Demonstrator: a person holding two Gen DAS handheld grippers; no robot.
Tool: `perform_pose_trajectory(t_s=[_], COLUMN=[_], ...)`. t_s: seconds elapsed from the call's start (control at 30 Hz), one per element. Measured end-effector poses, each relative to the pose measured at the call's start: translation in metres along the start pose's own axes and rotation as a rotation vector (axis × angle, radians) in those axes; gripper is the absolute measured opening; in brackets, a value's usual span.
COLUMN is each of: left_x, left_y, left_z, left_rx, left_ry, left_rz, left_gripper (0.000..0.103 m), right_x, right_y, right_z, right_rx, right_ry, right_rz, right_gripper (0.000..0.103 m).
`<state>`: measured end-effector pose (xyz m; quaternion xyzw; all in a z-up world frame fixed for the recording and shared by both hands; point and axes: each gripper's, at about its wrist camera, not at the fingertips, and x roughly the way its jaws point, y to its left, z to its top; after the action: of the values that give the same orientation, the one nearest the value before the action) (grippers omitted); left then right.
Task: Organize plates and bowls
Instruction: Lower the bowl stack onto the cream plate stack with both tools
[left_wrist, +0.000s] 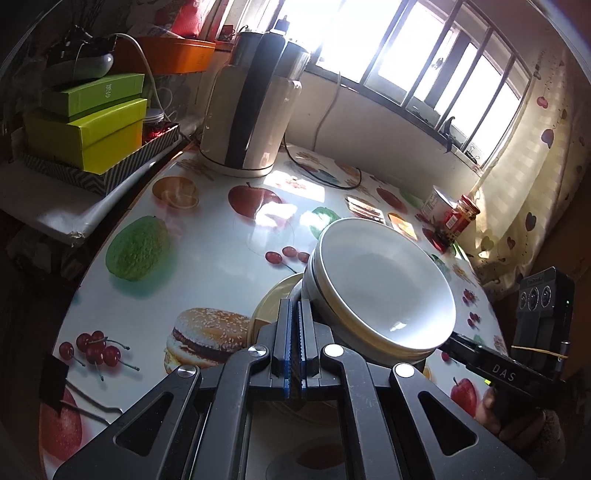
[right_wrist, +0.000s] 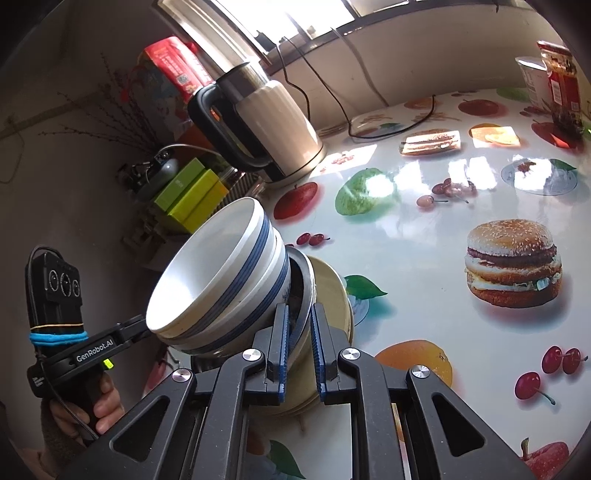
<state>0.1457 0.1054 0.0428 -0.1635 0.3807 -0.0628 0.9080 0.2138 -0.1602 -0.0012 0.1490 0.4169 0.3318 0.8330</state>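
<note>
- Above the fruit-print table (right_wrist: 424, 236), the right gripper (right_wrist: 299, 350) has its blue-padded fingers (right_wrist: 281, 343) pinched on the rims of a metal dish (right_wrist: 304, 288) and a cream plate (right_wrist: 332, 295).
- Those two lie under a stack of white bowls with blue stripes (right_wrist: 218, 280); the whole pile is tilted steeply toward the left.
- The left gripper (left_wrist: 295, 343) has its pads pressed almost together; whether they hold the cream plate's (left_wrist: 273, 299) edge cannot be told from its own camera.
- In the right wrist view, the left gripper's tip reaches the lower rim of the bowls.
- Well beyond the stack, a cream electric kettle (right_wrist: 269, 122) stands at the table's far edge.
- A red-labelled jar (right_wrist: 561, 74) and a white tub (right_wrist: 532, 81) stand near the window wall.
- Green boxes (left_wrist: 88, 125) sit stacked beside the table.
</note>
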Motion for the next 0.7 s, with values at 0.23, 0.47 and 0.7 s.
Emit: perform_pose_trajectory(t_s=[0.23, 0.47, 0.7], left_x=[0.009, 0.011, 0.012], left_y=[0.006, 0.009, 0.009], left_z=[-0.005, -0.007, -0.012], left_rx=[-0.024, -0.051, -0.062], left_ry=[0.041, 0.047, 0.059], left_rz=[-0.021, -0.044, -0.049], left_gripper=[0.001, 0.001, 0.001], right_x=[0.004, 0.004, 0.004], right_y=[-0.006, -0.008, -0.008], right_z=[-0.003, -0.005, -0.006], right_rx=[0.013, 0.029, 0.036], right_ry=[0.007, 0.005, 0.002], right_rz=[-0.01, -0.005, -0.001], right_gripper=[0.013, 0.013, 0.013])
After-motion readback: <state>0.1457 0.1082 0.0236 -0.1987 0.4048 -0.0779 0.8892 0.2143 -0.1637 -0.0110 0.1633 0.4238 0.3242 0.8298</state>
